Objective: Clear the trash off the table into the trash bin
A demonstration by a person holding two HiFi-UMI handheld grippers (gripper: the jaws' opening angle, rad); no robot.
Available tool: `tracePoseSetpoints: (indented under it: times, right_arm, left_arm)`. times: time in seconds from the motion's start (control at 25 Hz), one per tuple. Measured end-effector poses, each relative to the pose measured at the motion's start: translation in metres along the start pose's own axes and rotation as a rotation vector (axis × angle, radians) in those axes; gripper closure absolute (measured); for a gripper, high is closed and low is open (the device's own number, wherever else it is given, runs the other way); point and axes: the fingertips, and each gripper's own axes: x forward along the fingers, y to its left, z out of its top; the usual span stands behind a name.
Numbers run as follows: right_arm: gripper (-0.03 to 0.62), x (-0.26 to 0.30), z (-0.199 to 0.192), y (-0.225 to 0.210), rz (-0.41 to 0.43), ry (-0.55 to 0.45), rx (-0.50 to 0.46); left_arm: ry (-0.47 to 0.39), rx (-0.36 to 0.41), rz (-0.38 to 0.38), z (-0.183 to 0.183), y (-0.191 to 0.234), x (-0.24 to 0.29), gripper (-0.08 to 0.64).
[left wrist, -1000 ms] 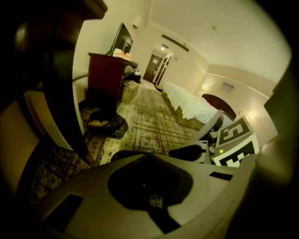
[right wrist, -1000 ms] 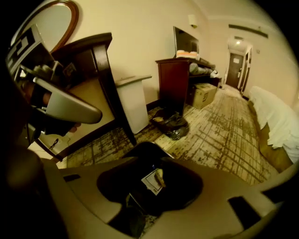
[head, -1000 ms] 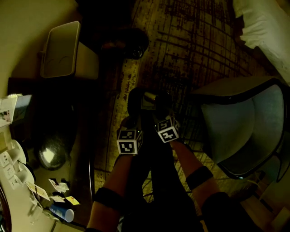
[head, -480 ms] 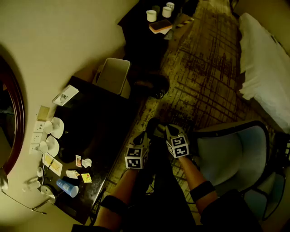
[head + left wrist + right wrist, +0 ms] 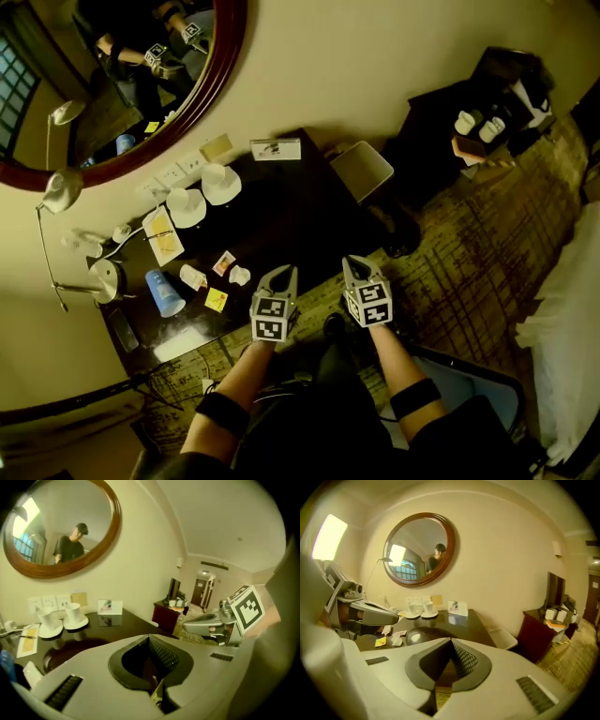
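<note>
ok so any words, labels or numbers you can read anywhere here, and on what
No text here can be read.
standing card: print too blurred
leaflet: too small
yellow packet: too small
marker cubes: square patterns only, no words

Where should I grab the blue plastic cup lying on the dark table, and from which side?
Probably mid-body. The blue plastic cup lies on its side on the dark table, so its rim faces sideways and offers no grip from the top. Come down from above with the jaws astride its round wall, across its long axis.
</note>
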Motion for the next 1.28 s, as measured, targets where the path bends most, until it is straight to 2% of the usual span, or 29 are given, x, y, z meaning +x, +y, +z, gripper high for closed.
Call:
tracePoseSetpoints:
  times: [0.16,0.32,0.44,0.56,0.76,0.88,1.0,1.08,1.24,1.28]
  right_arm:
    - [0.592,0.039,0.035,0.091,0.194,-0.005,-0.089]
    - [0.592,0.061,0.054,0.185,0.378,0.0,-0.178]
    - [0.592,0.063,0.063,0.247,0.489,-0.003,-0.247]
    - [0.591,0.063,0.062,0.29,0.56,0.014,-0.306]
    - [0.591,0.061,0.053,0.319,0.609,0.054,-0.352]
    - [0.591,0.061,0.044,0.32,0.609,0.076,-0.363]
    - [0.587,0.065,0.04,0.315,0.598,0.085,-0.37]
    - [0.561,0.07,0.035,0.312,0.585,0.102,-0.379]
    - [0.552,0.088,0.022,0.303,0.542,0.149,-0.424]
    - [0.506,0.095,0.019,0.302,0.535,0.161,-0.443]
  left_arm:
    - [-0.036,-0.067,0.194,-0.006,0.077,-0.065,0.555]
    - [-0.056,-0.127,0.361,-0.02,0.138,-0.135,0.555]
    - [-0.068,-0.166,0.459,-0.033,0.169,-0.182,0.555]
    - [-0.078,-0.199,0.529,-0.047,0.191,-0.215,0.555]
    - [-0.087,-0.235,0.551,-0.058,0.197,-0.237,0.555]
    - [-0.089,-0.256,0.555,-0.064,0.198,-0.238,0.555]
    - [-0.08,-0.243,0.569,-0.069,0.202,-0.235,0.555]
    - [-0.073,-0.238,0.563,-0.071,0.203,-0.231,0.555]
    - [-0.055,-0.254,0.535,-0.074,0.198,-0.223,0.555]
    - [-0.052,-0.257,0.533,-0.076,0.198,-0.222,0.555]
